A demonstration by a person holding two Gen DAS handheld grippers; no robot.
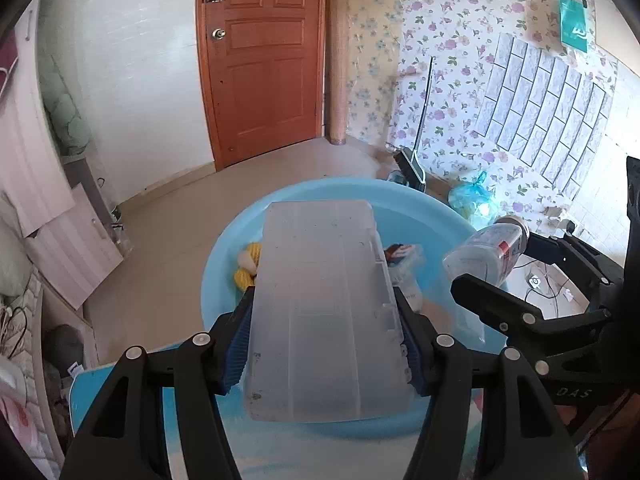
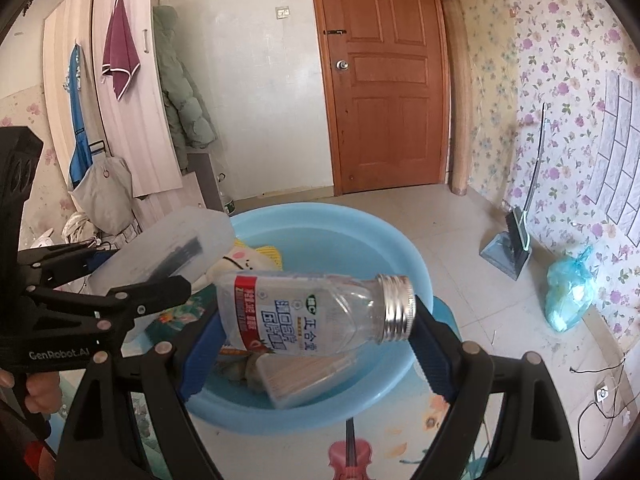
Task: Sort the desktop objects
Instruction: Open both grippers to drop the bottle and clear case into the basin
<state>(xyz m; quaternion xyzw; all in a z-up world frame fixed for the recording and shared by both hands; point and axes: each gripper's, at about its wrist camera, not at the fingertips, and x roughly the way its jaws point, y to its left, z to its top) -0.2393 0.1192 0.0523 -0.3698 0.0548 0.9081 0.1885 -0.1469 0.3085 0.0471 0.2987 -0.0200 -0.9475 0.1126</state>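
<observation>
The left claw (image 1: 326, 344) is clenching one frosted plastic box (image 1: 324, 304) by its long sides, holding it just above the blue basin (image 1: 436, 208) ahead of it. The right claw (image 2: 316, 344) is gripping one clear bottle (image 2: 312, 314) end to end, also over the basin. The smooth bottle could be slipping sideways from its pads. The two loads, hanging close together, could be knocking each other on release.
</observation>
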